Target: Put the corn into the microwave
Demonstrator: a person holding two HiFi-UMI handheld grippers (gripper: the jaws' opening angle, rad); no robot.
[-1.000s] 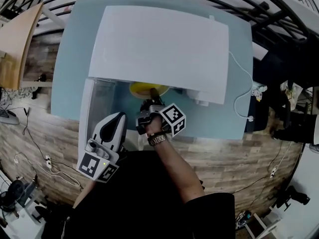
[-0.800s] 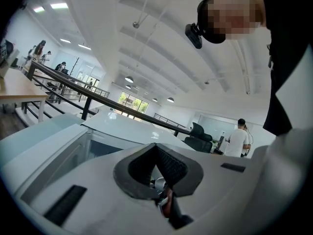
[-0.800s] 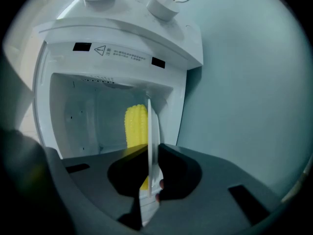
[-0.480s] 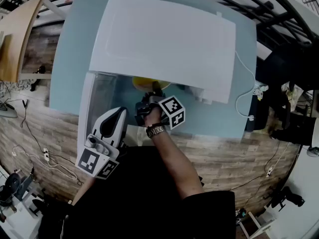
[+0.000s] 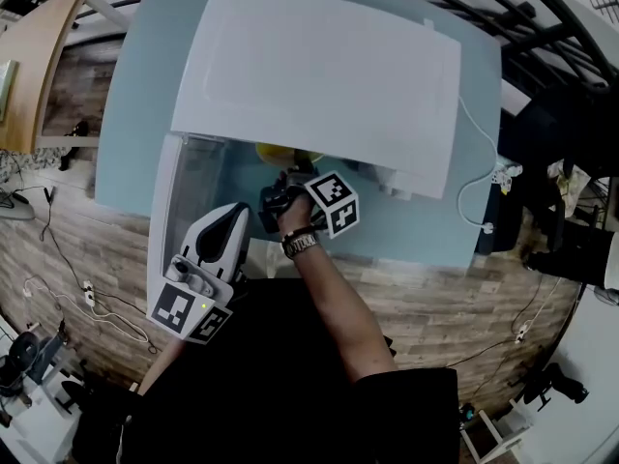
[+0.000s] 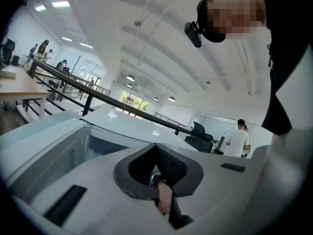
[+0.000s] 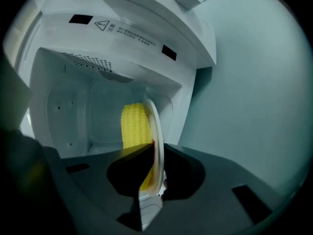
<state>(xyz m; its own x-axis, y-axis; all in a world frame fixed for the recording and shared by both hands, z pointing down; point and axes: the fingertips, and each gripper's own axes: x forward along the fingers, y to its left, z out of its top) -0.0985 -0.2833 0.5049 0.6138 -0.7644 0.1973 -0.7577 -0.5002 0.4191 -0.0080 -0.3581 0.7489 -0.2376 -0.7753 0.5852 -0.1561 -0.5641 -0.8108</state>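
Pale blue bench [image 5: 135, 95] carries one microwave [image 5: 319, 75]; right claw [image 7: 151, 177] grips one plate [image 7: 155, 126] bearing one corn [image 7: 133, 126]; left claw [image 6: 159, 177] closed, empty.

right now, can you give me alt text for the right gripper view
The right gripper is shut on the rim of a white plate seen edge-on, with a yellow corn cob on it, held at the mouth of an open white microwave. A pale blue table fills the right side.

A white cable [image 5: 478, 127] loops over the pale-blue worktop [image 5: 135, 95] at 3 o'clock; a wooden desk [image 5: 34, 75] stands at 10 o'clock.
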